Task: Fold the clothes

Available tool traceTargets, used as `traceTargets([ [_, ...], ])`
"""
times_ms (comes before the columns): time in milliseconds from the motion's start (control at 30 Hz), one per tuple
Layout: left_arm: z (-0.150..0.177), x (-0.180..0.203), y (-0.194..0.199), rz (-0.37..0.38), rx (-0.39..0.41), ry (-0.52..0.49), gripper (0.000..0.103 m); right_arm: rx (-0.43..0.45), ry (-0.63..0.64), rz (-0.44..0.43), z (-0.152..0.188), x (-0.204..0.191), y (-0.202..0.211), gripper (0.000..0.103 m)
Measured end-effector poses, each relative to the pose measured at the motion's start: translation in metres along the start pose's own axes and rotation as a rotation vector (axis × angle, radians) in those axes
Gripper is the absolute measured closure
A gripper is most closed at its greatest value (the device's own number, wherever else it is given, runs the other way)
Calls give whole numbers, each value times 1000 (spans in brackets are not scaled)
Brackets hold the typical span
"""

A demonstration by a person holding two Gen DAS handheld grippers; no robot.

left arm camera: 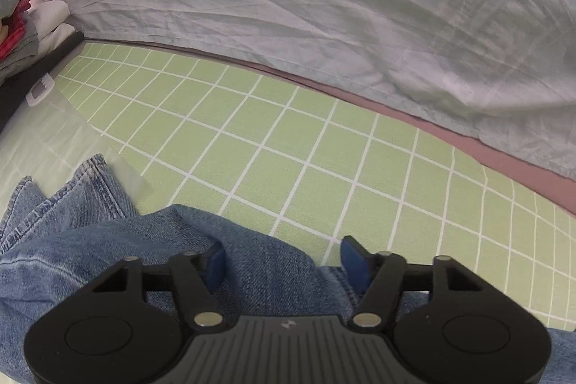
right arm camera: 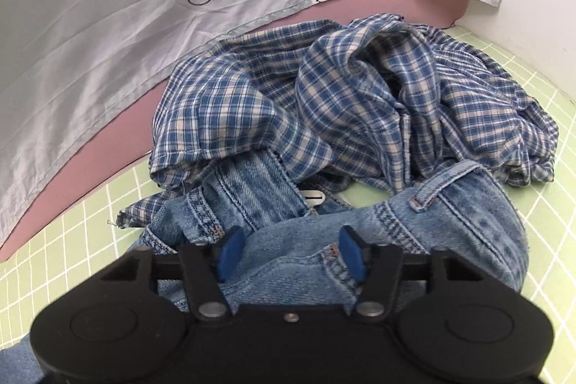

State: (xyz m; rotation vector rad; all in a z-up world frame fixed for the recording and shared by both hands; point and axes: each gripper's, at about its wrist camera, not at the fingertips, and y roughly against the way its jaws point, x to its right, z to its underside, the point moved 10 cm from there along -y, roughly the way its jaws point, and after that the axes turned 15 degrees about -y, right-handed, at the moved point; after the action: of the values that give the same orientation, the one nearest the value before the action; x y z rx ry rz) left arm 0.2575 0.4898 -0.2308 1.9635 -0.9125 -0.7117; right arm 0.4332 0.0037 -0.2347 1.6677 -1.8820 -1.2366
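Lying crumpled on the green checked mat [left arm camera: 288, 139] beside a rumpled plaid shirt [right arm camera: 360, 103], jeans [right arm camera: 450, 222] under both spread hand-held grippers, left [left arm camera: 282, 261] and right [right arm camera: 288, 252]: best pinching seams squarely, pulling denim flat before creasing.

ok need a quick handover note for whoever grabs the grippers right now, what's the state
Left gripper: open, jaws either side of a ridge of the jeans, not clamped.
Right gripper: open over the jeans' waistband end.
Jeans lie crumpled on the green grid mat; the blue plaid shirt is heaped just beyond, partly over them.
Done: nothing folded yet in view.
Left: spread and fold the jeans, then the shirt.
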Motion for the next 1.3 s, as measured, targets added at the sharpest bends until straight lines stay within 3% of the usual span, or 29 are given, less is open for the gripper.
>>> traceTargets([
  [33,-1,-2,3,-9,5,4,78,10,11,-5,-2,1,3,76],
  [67,-2,-3,7,-18,10,7,87,19,21,-11,-3,2,6,93],
  [100,-3,-5,10,0,16,10,88,23,19,-9,-5,4,9,102],
  [333,-4,-15,35,93,61,56,93,10,-14,-29,-9,23,28,103],
  [400,-3,-18,41,107,70,75,94,-8,-6,-58,-9,19,30,97],
  [433,-3,-19,42,112,73,83,94,-8,9,-68,-8,15,30,82],
  [467,-1,-20,43,117,73,89,94,-5,25,-77,-6,10,29,61],
  [500,0,-22,44,120,72,95,94,-2,42,-87,-5,6,28,53],
  [600,5,-27,44,121,73,105,95,-25,71,-89,-2,-2,14,48],
  [667,9,-30,43,126,71,114,95,-45,80,-97,-1,-6,4,27],
  [833,20,-31,33,131,42,132,95,-97,179,-158,10,-26,-13,12],
  [900,20,-31,33,135,45,137,95,-97,220,-138,12,-31,-14,12],
  [1000,21,-31,33,141,50,144,95,-93,235,-133,13,-31,-11,22],
  [1067,22,-32,33,145,53,149,95,-79,265,-131,13,-29,-5,49],
  [1100,22,-32,33,148,54,151,95,-74,280,-135,13,-28,-1,53],
  [1167,21,-32,36,152,65,158,96,-65,288,-137,12,-26,8,80],
  [1200,20,-33,39,155,73,163,96,-55,298,-128,11,-25,12,86],
  [1300,16,-34,50,163,104,174,97,-41,279,-156,9,-19,26,92],
])
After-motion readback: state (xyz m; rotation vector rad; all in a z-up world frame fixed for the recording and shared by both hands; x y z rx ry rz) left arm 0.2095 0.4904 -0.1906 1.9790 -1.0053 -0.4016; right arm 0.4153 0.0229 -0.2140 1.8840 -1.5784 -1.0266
